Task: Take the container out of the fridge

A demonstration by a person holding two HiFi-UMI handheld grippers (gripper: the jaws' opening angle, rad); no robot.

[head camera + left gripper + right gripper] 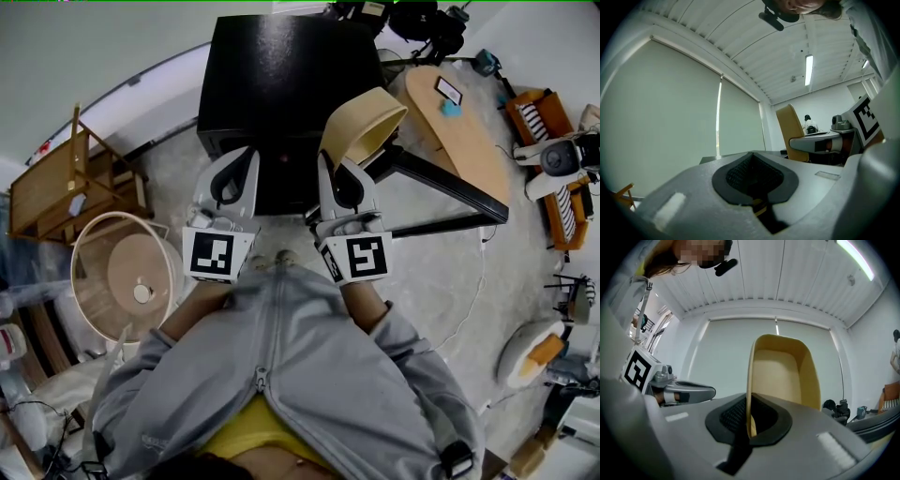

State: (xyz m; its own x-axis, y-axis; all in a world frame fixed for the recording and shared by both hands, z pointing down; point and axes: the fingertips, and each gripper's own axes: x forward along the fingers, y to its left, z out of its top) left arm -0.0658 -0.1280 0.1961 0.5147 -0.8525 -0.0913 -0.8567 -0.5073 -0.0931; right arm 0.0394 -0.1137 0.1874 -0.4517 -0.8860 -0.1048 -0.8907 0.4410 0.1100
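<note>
A cream plastic container is held up in front of the black fridge, which stands low on the floor ahead of me. My right gripper is shut on the container's rim. In the right gripper view the container rises upright from between the closed jaws of that gripper. My left gripper is beside it on the left, shut with nothing in it. The left gripper view shows its own jaws closed, that gripper being empty, and the container off to the right. A black panel, apparently the fridge door, stands swung out to the right.
A round wooden seat and a wooden shelf are on my left. A long wooden table stands at the right rear, with orange chairs beyond it. A white cable trails across the floor on the right.
</note>
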